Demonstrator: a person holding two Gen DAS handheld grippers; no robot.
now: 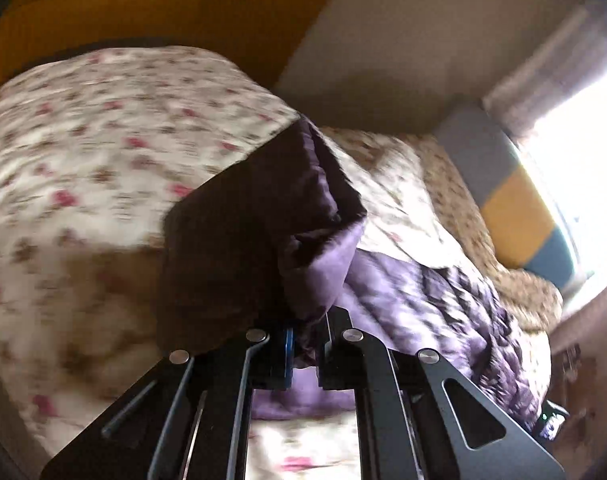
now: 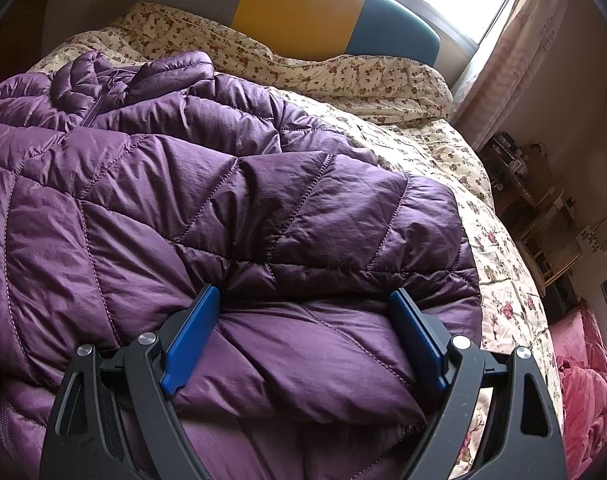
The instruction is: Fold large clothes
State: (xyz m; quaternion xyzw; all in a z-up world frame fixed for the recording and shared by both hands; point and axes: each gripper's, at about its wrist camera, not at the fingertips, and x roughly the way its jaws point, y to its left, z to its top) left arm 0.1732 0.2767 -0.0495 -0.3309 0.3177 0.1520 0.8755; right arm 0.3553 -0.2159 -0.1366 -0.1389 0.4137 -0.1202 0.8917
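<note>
Left wrist view: left gripper point(image 1: 305, 354) pinches a lifted fold of purple quilted jacket point(image 1: 263, 224), apparently mid-swing (blurred). Right gripper point(image 2: 303, 336) wide apart, pressing on the jacket point(image 2: 223, 184), which lies along the floral bedspread point(image 2: 483, 248), collar farthest.

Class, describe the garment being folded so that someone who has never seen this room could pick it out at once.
Start at the bed with the yellow and teal headboard under the window. On its cream floral bedspread lies a purple quilted puffer jacket, with the open right gripper over its hem. It is the only shiny, stitched purple item; the bedding around it is flower-printed.
</note>
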